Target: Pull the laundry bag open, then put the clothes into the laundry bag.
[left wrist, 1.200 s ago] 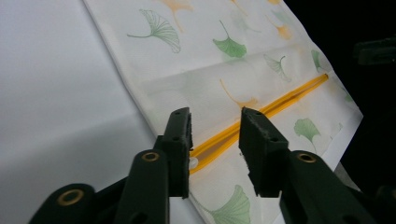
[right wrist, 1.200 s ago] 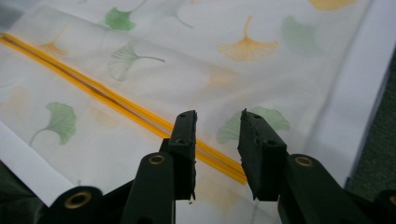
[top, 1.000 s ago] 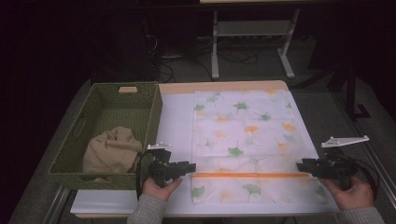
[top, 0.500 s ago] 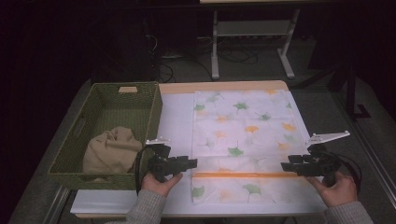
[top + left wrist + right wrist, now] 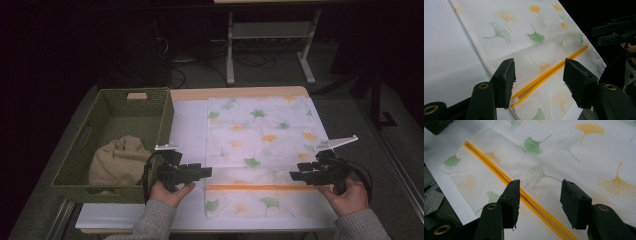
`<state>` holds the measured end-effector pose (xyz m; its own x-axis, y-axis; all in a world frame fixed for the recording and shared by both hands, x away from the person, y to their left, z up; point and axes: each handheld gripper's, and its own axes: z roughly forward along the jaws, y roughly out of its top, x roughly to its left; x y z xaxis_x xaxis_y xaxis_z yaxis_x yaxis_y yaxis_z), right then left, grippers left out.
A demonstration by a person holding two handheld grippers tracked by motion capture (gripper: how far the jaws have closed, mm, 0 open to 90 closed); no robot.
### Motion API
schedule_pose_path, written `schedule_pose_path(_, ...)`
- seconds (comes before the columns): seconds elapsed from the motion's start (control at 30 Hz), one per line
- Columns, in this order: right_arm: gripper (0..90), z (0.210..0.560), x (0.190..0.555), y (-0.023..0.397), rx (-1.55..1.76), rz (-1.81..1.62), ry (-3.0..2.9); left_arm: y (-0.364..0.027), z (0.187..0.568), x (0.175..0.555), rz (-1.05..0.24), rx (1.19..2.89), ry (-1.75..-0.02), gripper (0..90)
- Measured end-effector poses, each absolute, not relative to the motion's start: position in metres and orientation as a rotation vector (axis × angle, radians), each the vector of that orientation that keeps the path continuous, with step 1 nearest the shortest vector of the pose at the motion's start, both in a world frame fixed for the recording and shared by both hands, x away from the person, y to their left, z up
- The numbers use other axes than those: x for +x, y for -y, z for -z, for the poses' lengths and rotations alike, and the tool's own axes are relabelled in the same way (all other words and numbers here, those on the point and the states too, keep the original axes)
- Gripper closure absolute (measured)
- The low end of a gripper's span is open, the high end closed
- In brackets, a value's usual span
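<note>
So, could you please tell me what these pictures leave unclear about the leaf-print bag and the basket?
- White leaf-print zip bag: its contents; the fabric covers them in every view.
- Orange zip: its near end is cut off by the right gripper view's bottom edge.
- Beige cloth bundle in the green woven basket: what it is; too small and crumpled in the high view, its lower part behind the basket wall.

dark room, grey floor (image 5: 280,75), white stand (image 5: 270,35)

Beige cloth bundle (image 5: 119,162) partly hidden behind basket (image 5: 80,150) wall at lower left of high view, zipper (image 5: 524,197) cut off by bottom edge in right gripper view, other tongs (image 5: 614,32) cut off at right edge in left gripper view.
</note>
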<state>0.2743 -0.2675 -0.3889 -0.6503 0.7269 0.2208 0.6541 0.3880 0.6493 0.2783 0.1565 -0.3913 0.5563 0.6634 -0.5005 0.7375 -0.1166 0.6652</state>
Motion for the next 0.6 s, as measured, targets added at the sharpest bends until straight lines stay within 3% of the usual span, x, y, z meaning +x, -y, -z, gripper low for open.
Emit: schedule_pose_path(0.6, 45.3, 0.397, 0.284, 0.245, 1.088, -1.149, -2.546, -0.204, 0.346, 0.286, 0.135, 1.807, -1.194, 32.0)
